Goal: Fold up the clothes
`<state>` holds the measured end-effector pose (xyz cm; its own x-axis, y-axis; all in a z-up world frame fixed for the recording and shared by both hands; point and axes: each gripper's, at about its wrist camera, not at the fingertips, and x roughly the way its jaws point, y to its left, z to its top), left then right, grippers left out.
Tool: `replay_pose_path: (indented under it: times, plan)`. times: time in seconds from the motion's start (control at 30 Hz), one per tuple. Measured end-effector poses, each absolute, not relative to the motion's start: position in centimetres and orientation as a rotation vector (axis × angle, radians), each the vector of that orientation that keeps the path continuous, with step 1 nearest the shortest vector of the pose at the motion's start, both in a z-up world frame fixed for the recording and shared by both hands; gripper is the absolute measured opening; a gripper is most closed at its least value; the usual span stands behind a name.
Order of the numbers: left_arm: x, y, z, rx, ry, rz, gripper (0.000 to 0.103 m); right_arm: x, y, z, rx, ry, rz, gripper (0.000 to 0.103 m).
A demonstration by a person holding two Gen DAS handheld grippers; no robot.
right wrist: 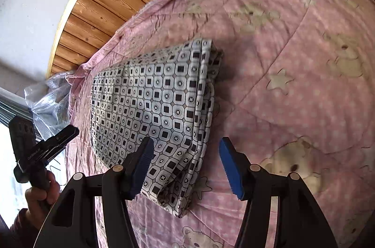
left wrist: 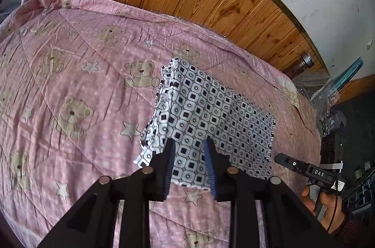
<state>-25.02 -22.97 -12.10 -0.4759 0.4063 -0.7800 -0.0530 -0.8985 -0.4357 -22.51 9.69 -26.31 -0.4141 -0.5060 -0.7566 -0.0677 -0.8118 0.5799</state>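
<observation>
One folded patterned garment (right wrist: pixel 154 105) (black-and-white print) lies on one pink bear quilt (right wrist: pixel 293 93); left gripper (left wrist: pixel 190 159) and right gripper (right wrist: pixel 186 159), two in all, both spread, grasping nothing.

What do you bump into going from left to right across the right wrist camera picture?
Hand holding the left gripper → crinkly plastic wrap → folded black-and-white patterned cloth → pink teddy-bear quilt.
</observation>
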Motion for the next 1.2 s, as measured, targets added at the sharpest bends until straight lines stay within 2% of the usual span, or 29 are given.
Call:
replay_pose_path:
  times: [0.03,0.07,0.17,0.23,0.33,0.4,0.43,0.53,0.57,0.67,0.73,0.8,0.83,0.9,0.93,0.97,1.03,1.13,1.2]
  plan:
    - [-25.8,-23.0,-13.2,-1.457,-0.523,2.413,0.032,-23.2,9.0,-25.9,1.49,-0.757,-2.312,0.04]
    - [-26.6,-22.9,-14.2,-1.486,-0.528,2.393,0.032,-24.0,8.5,-25.2,1.494,-0.686,-2.328,0.009]
    - [-27.7,-22.4,-16.9,-1.566,-0.533,2.337,0.032,-26.5,7.9,-22.3,1.519,-0.419,-2.383,0.002]
    - [-26.8,-21.5,-16.4,-1.542,-0.522,2.343,0.032,-27.8,9.1,-19.6,1.507,-0.252,-2.448,0.002]
    - [-25.8,-19.3,-15.8,-1.529,-0.402,2.388,0.032,-29.4,12.4,-18.4,1.605,-0.17,-2.466,0.003]
    - [-25.6,-19.1,-16.4,-1.543,-0.355,2.422,0.032,-29.7,13.8,-17.5,1.653,-0.141,-2.453,0.009]
    - [-25.8,-19.5,-16.5,-1.54,-0.391,2.416,0.032,-29.5,13.8,-16.6,1.637,-0.135,-2.464,0.011]
    - [-26.0,-21.1,-14.2,-1.509,-0.445,2.433,0.032,-28.2,12.8,-13.1,1.475,-0.301,-2.449,0.026]
    - [-26.1,-21.8,-12.9,-1.445,-0.465,2.448,0.032,-28.1,11.8,-12.6,1.438,-0.31,-2.446,0.027]
    - [-27.9,-21.7,-10.4,-1.327,-0.462,2.431,0.032,-29.4,9.0,-13.6,1.429,-0.284,-2.433,0.028]
    - [-30.8,-20.1,-11.2,-1.341,-0.405,2.366,0.032,-30.4,7.8,-15.6,1.506,-0.227,-2.425,0.028]
    - [-33.5,-18.8,-14.0,-1.449,-0.286,2.344,0.032,-31.1,7.9,-18.0,1.601,-0.205,-2.407,0.023]
    - [-34.8,-18.2,-15.3,-1.498,-0.233,2.332,0.032,-30.8,8.5,-17.8,1.585,-0.231,-2.41,0.022]
    - [-35.5,-18.8,-16.2,-1.531,-0.27,2.32,0.027,-30.0,9.7,-16.9,1.572,-0.298,-2.419,0.024]
    - [-35.9,-19.1,-16.6,-1.547,-0.289,2.315,0.027,-29.0,10.6,-15.7,1.546,-0.356,-2.444,0.034]
    - [-36.2,-19.4,-17.0,-1.561,-0.305,2.311,0.027,-27.7,11.6,-14.5,1.504,-0.419,-2.475,0.047]
    - [-34.7,-20.0,-15.1,-1.524,-0.285,2.348,0.027,-24.4,13.6,-13.5,1.467,-0.595,-2.478,0.055]
    - [-30.8,-21.2,-12.7,-1.449,-0.273,2.348,0.028,-19.5,14.2,-15.7,1.52,-0.858,-2.372,0.055]
    - [-28.6,-22.0,-12.9,-1.443,-0.31,2.31,0.028,-18.1,13.1,-18.3,1.592,-0.942,-2.285,0.053]
